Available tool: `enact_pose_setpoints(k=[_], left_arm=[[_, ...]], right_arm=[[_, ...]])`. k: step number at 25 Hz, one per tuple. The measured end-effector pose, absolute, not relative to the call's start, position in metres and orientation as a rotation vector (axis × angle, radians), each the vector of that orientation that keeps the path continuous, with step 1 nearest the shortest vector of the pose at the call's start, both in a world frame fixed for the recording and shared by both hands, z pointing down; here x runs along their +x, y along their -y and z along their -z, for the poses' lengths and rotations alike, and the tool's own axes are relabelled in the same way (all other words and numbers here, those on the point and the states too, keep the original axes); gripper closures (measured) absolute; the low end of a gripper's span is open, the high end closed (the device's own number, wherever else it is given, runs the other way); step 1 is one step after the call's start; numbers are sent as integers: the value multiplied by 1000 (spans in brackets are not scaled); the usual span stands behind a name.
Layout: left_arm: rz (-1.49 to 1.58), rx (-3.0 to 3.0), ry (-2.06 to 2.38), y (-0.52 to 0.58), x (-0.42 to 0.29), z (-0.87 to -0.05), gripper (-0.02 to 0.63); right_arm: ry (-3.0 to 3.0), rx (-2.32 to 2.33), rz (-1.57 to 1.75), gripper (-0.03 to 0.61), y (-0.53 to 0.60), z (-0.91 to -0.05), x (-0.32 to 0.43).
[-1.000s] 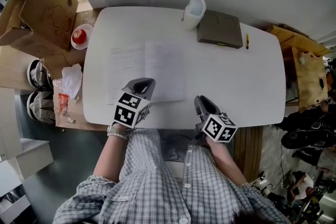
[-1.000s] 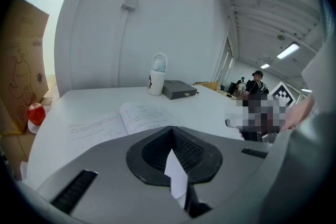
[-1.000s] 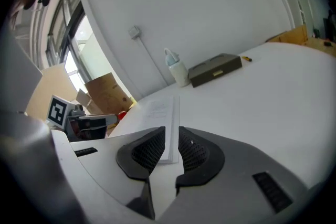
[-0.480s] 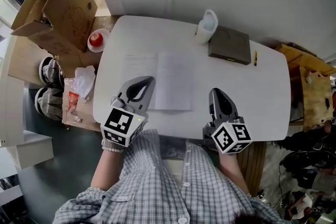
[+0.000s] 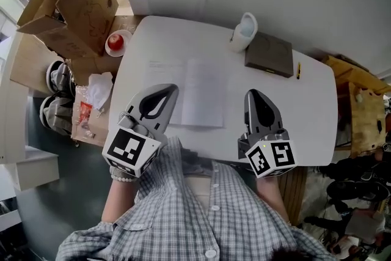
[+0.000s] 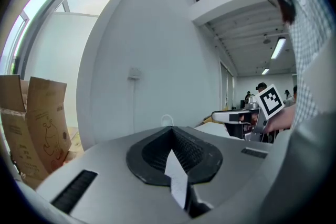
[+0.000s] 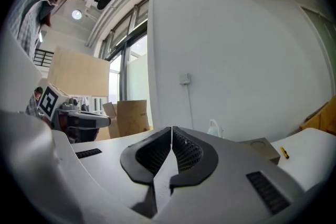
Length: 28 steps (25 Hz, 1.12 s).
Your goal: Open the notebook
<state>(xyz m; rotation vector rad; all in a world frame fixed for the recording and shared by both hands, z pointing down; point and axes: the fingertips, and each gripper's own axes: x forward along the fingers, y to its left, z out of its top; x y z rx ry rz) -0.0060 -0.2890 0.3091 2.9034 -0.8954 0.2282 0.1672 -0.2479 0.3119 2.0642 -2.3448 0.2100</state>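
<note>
The notebook lies open and flat on the white table, its pale pages facing up. My left gripper hangs in the air above the notebook's left page, near the table's front edge. It is shut, with nothing between its jaws. My right gripper is raised to the right of the notebook, also shut and empty. In the left gripper view the left gripper points nearly level at the white wall. In the right gripper view the right gripper does the same. The table top is hidden in both.
A white mug and a flat brown box stand at the table's far edge, with a yellow pen beside the box. Left of the table are a cardboard box and an apple on a plate.
Both grippers have risen from just above the table toward the head camera and levelled out. They stay shut. The notebook lies open as before.
</note>
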Motion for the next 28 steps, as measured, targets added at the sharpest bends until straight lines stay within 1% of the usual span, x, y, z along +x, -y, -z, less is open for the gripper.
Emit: enact_pose_setpoints(k=[8, 15, 21, 28], left_arm=[[-163, 2893, 840, 285, -3, -303, 605], [-128, 2916, 828, 285, 4, -289, 604], [-213, 2965, 815, 277, 13, -293, 606], [-192, 2943, 802, 276, 13, -293, 606]], right_arm=[[2382, 2046, -168, 552, 247, -299, 157], [2376, 2050, -166, 552, 244, -296, 162], [2397, 2054, -188, 553, 243, -297, 162], [2405, 2059, -203, 553, 242, -297, 160]])
